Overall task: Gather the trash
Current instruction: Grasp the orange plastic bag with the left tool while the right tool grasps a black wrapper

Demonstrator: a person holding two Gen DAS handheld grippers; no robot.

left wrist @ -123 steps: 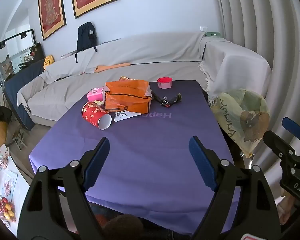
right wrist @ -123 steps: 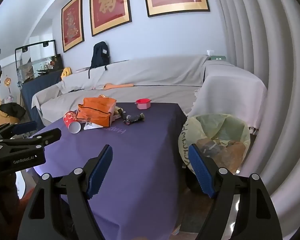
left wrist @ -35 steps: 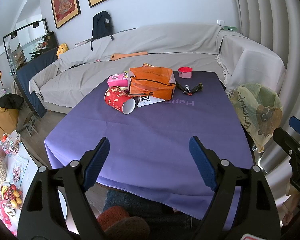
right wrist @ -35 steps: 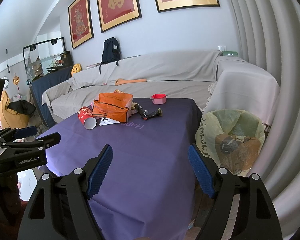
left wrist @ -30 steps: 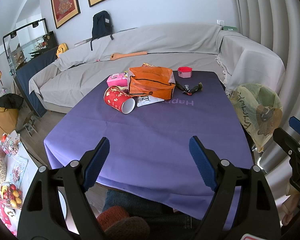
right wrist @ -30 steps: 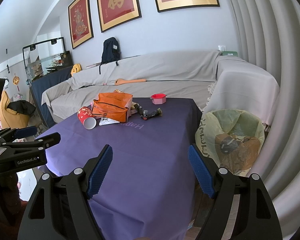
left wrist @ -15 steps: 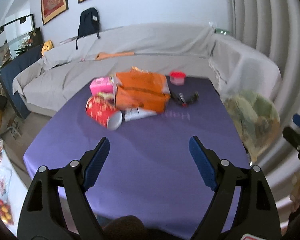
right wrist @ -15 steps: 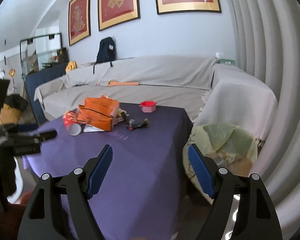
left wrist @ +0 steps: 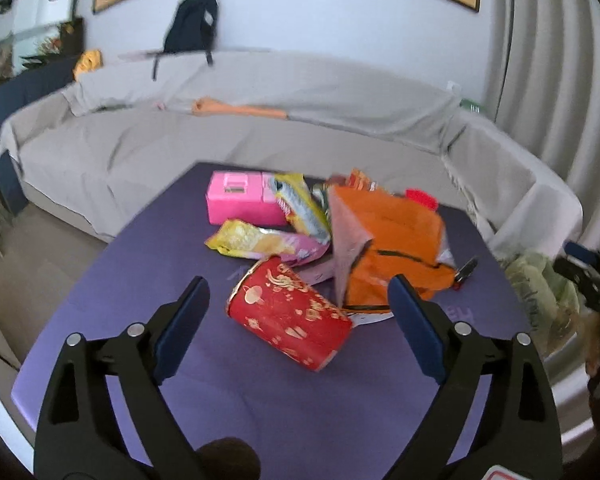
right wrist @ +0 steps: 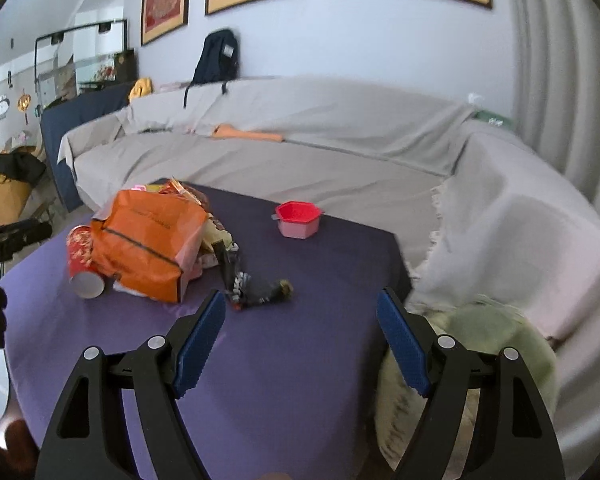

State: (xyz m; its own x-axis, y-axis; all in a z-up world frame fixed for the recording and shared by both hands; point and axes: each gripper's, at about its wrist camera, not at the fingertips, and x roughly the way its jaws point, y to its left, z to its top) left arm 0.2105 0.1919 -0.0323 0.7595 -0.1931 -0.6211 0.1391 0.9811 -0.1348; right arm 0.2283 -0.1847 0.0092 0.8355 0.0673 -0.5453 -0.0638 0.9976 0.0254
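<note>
A red paper cup [left wrist: 290, 316] lies on its side on the purple table [left wrist: 228, 392], straight ahead of my open left gripper [left wrist: 298, 312] and framed between its fingers. Behind it sit an orange bag [left wrist: 392, 236], yellow snack wrappers [left wrist: 260, 240] and a pink box [left wrist: 240, 200]. In the right wrist view the orange bag [right wrist: 148, 240], the cup [right wrist: 82, 268] and a small dark wrapper [right wrist: 256, 286] lie ahead and left of my open right gripper [right wrist: 300, 336]. A green trash bag [right wrist: 480, 360] hangs off the table's right side.
A red and pink small bowl [right wrist: 299, 220] stands near the table's far edge. A grey covered sofa [right wrist: 340, 152] wraps around the back and right. A black backpack [left wrist: 190, 26] rests on the sofa back. The other gripper shows at the right edge [left wrist: 588, 276].
Both grippers have moved forward over the table toward the pile. The left one now has the red cup close between its open fingers. Nothing has been picked up.
</note>
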